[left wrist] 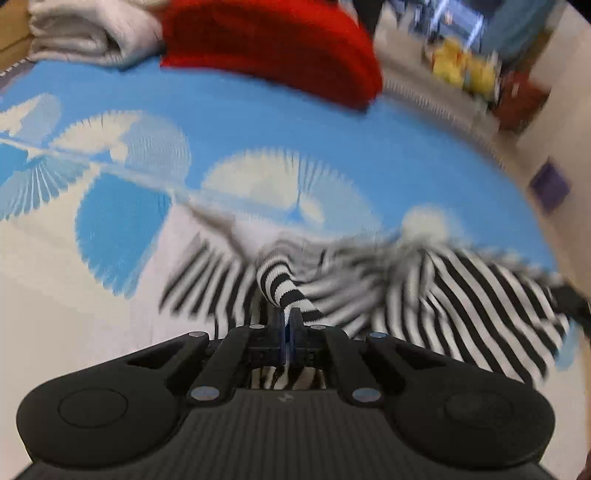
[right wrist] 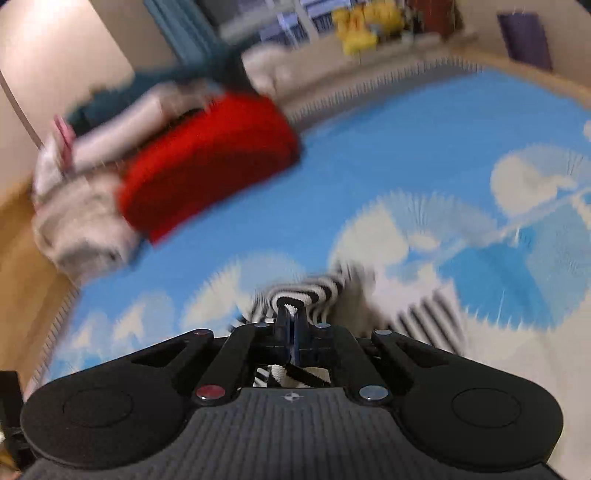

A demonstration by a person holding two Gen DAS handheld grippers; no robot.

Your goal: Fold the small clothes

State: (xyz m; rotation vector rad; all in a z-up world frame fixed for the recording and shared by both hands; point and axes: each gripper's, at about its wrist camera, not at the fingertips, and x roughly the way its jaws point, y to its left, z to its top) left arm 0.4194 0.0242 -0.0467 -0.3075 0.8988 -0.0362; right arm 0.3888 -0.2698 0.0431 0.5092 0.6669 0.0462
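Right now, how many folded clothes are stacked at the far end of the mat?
2 clearly: a red garment and a cream one beside it; blur may hide more.

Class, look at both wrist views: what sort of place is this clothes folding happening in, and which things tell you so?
Probably a home bedroom. A blue bedspread with white fan shapes is the work surface, folded clothes, a red garment and pale ones, sit at its far edge, and yellow soft toys line a ledge beyond.

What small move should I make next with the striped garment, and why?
Probably lower both grippers together and lay it flat on the blue mat. The left gripper and right gripper are each shut on the striped garment, which hangs bunched and wrinkled, too crumpled to fold cleanly.
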